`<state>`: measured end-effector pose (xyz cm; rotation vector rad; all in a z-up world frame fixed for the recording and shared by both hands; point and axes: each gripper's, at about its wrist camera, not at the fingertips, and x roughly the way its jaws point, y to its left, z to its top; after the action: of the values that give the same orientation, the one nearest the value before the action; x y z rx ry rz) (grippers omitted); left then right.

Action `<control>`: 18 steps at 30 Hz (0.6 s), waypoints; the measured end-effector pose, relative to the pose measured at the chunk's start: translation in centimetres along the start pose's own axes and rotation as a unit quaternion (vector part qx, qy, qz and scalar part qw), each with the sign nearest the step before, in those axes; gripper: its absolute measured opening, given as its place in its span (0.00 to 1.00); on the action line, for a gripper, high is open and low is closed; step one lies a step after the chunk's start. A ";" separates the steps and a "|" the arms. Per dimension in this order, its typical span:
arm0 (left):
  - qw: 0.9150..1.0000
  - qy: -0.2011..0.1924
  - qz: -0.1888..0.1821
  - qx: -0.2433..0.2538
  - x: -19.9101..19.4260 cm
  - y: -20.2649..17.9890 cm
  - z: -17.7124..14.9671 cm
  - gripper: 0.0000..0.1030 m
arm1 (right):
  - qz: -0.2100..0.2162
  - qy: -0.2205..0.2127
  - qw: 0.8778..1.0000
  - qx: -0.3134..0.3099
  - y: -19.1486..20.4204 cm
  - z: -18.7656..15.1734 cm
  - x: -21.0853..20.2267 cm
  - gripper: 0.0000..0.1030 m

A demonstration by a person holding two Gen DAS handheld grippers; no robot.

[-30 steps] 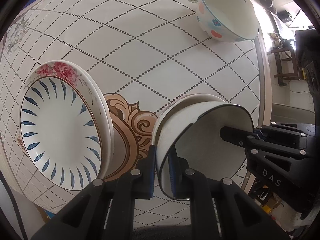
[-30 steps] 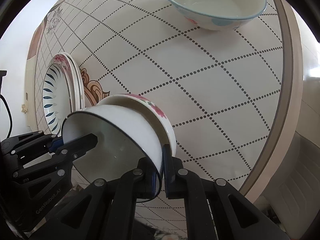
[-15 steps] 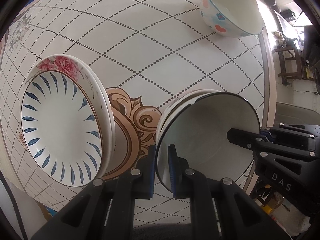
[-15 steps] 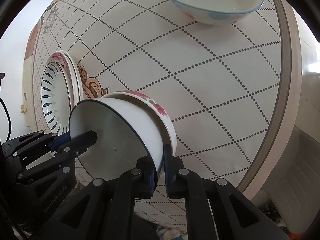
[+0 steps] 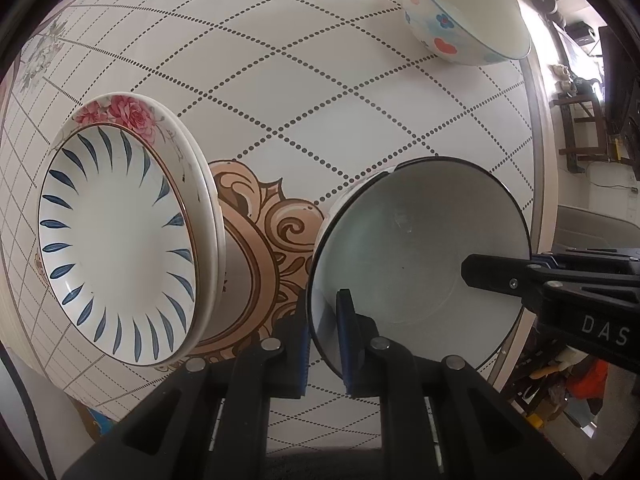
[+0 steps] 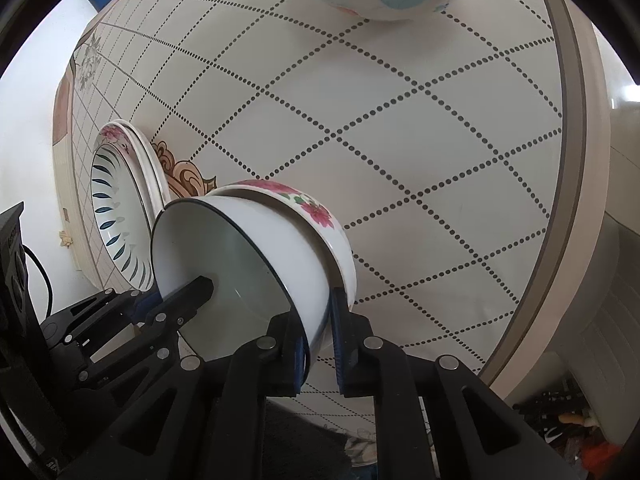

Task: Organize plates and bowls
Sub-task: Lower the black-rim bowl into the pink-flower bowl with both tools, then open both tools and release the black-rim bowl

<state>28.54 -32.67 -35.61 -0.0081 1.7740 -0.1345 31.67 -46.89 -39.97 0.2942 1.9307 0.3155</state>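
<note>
1. Bowl with the dark rim [image 5: 420,248]: it sits nested inside the rose-patterned bowl [image 6: 316,210], directly ahead of both grippers, each of which has one finger inside it and one outside.
2. Change at the right gripper [image 6: 320,334]: its jaws have just been opening. The bowl's wall is between them, but a slit of daylight shows beside the outer pad, so the pinch looks loosened rather than firm.
3. Left gripper [image 5: 323,322]: narrow, clamped on the near rim of the dark-rimmed bowl, one blue pad inside and one outside. No change there over the last second.
4. Meaning for the task: the nesting of the two bowls looks done, and the right side's release reads as the start of letting go. I would expect the left to follow, though that is only a guess.
5. Risk: while one side grips and the other slackens, the inner bowl could tilt or rock in its seat.
6. Further out, to the left of the left gripper: a blue-leaf plate [image 5: 116,236] lies on a rose-rimmed plate [image 5: 132,114], already stacked.
7. Far ahead of both grippers, a pastel flower bowl [image 5: 468,16] stands alone on the patterned table [image 5: 280,60]. It is probably the next piece to gather.
</note>
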 end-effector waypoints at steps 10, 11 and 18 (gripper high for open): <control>1.000 0.004 -0.005 -0.006 0.2 0.1 0.1 0.10 | 0.009 0.009 1.000 0.010 -0.6 -0.6 -0.6 0.14; 1.000 0.003 -0.003 -0.005 0.3 0.1 0.0 0.10 | 0.003 0.007 1.000 0.002 -0.4 -0.8 -0.7 0.14; 1.000 0.000 0.000 -0.005 0.3 -0.2 0.0 0.10 | -0.062 -0.006 0.997 -0.042 1.2 -1.6 -0.9 0.13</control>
<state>28.48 -32.90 -35.90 -0.0145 1.7750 -0.1257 30.60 -46.26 -38.19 0.1206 1.9089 0.3116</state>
